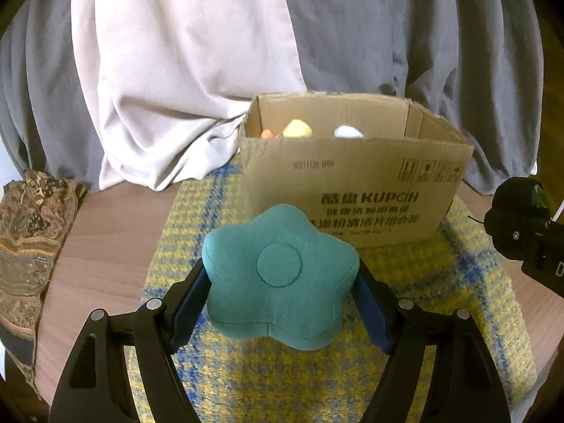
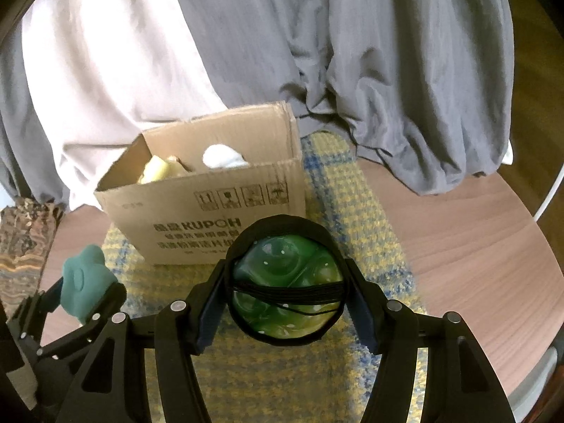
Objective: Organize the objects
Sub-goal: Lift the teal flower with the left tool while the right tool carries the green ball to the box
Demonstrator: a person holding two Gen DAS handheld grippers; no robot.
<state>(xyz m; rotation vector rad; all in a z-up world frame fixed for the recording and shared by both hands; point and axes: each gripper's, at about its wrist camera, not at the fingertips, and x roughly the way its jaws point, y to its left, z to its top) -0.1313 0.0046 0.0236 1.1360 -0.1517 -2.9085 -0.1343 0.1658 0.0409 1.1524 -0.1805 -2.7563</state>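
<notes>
Taking the open cardboard box [image 1: 356, 179] as landmark and going from left to right: far to its left, at the edge of the wooden table [image 1: 105, 246], stands a layered brown rock [image 1: 31, 243]. In front of the box and a little left of its middle, the left gripper [image 1: 282, 282] holds a teal flower-shaped cushion [image 1: 280, 275]. The cushion sits squarely between the two blue-padded jaws, which press its left and right lobes, so they are clamped on it; its round centre patch faces up toward the camera. Inside the box, a yellow soft piece [image 1: 298, 129] lies left of a white one [image 1: 348, 132], with a bit of orange beside the yellow.

In front of the box's right half, the right gripper [image 2: 285, 292] grips a green glassy ball wrapped in a black band and cord [image 2: 287, 282]; the ball fills the space between the jaws, which bear on its sides. Box and both grippers are over a yellow-and-blue woven mat [image 2: 352, 211]. Behind the box hang grey and pale draped cloths [image 1: 176, 70].
</notes>
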